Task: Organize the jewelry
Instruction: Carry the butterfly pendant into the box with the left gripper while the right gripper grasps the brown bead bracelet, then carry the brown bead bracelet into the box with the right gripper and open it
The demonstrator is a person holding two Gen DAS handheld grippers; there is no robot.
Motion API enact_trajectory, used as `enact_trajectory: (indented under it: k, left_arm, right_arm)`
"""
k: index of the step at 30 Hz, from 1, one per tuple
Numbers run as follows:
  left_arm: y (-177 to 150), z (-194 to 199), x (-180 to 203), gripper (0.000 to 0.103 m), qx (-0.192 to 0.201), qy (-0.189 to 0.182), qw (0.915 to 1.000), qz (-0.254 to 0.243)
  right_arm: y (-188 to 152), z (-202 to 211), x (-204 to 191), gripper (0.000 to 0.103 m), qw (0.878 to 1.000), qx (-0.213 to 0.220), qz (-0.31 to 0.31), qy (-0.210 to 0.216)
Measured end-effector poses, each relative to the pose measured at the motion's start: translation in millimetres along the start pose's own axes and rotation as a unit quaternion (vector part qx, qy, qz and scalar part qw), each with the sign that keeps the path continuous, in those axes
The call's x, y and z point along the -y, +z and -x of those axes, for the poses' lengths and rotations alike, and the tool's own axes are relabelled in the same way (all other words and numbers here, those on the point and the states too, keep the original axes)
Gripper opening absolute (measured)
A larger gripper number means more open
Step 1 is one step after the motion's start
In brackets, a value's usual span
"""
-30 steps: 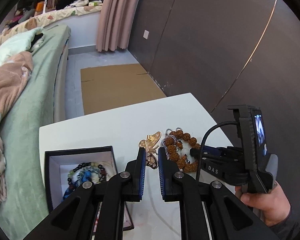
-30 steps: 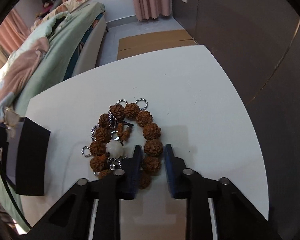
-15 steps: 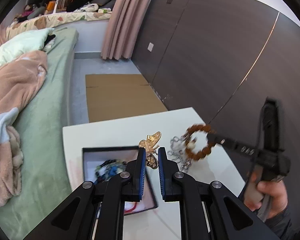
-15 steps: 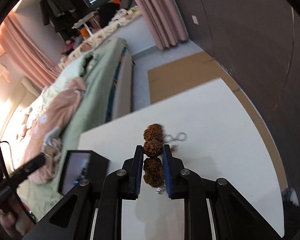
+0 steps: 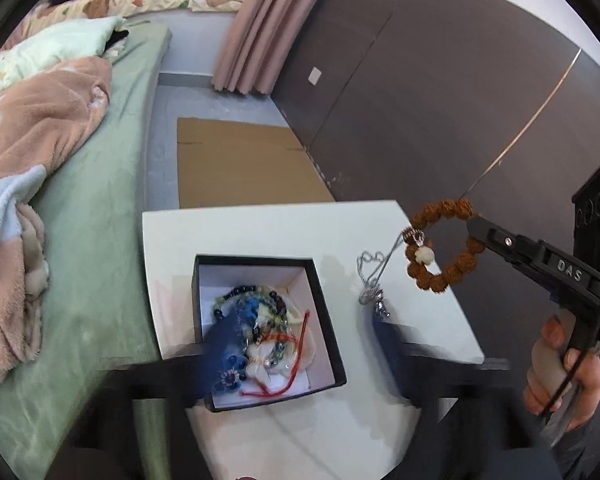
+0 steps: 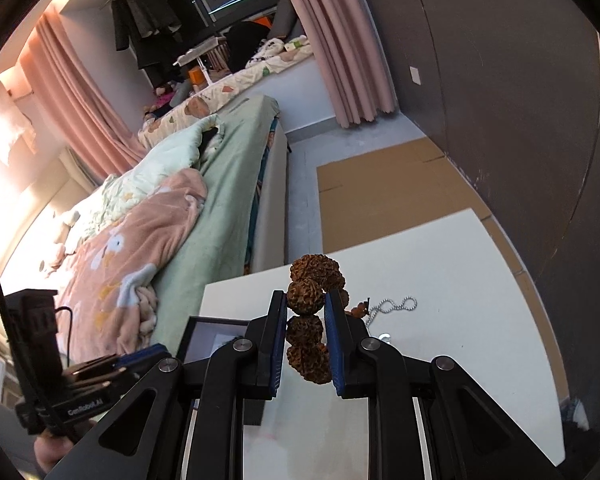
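One item was in transit: the brown bead bracelet (image 6: pixel 306 322), pinched by one side between the narrow jaws of the right gripper (image 6: pixel 305 332), hanging clear above the white table (image 5: pixel 260 228). The open black box (image 5: pixel 260 320) lay left of it and lower, so the carry ran leftward and down. A silver chain (image 5: pixel 374 276) dangled from the bracelet onto the table; snag risk. Left gripper (image 5: pixel 300 354) was too motion-blurred to read, though its jaws looked spread wide over the box.
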State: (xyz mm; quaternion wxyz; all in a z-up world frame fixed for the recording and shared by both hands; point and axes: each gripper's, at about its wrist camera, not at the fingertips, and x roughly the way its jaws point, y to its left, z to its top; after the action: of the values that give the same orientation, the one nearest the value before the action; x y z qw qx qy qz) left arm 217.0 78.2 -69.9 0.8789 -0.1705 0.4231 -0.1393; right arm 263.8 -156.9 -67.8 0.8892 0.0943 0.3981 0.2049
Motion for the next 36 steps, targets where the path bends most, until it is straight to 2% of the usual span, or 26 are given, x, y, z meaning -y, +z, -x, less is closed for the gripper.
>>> enact_trajectory:
  k: [2,9,16,25,31,34,36]
  left_arm:
    - [2.1,8.4,0.0,0.098,0.017,-0.005,0.9998,0.004]
    - [8.0,20.5,-0.9,0.098,0.036,-0.012,0.9992,0.010]
    - [11.9,35.1,-17.2,0.098,0.057,-0.012,0.9978,0.031]
    - [10.4,52.9,-47.3,0.103,0.075,0.008,0.9951,0.064]
    - [9.2,60.5,-57.8,0.103,0.081,0.012,0.9939,0.074]
    - [9.5,61.5,-59.2,0.103,0.083,0.012,0.9935,0.077]
    - [10.0,60.4,-59.1,0.103,0.083,0.012,0.9935,0.077]
  right_arm:
    - [3.6,6.9,-9.3,0.020,1.000,0.001,0.017,-0.006]
    - [18.4,44.8,-38.9,0.020,0.997,0.034,0.062,-0.009]
    - [25.6,58.5,-67.5,0.020,0.996,0.044,0.077,0.019]
    - [1.2,3.1,-98.7,0.020,0.996,-0.009,0.079,0.045]
    - [-18.4,-39.0,-105.6,0.021,0.995,-0.044,0.085,0.026]
    - [-25.1,-58.7,-108.8,0.022,0.991,-0.090,0.072,0.071]
    - [-27.5,-61.9,-107.8,0.024,0.989,-0.098,0.065,0.084]
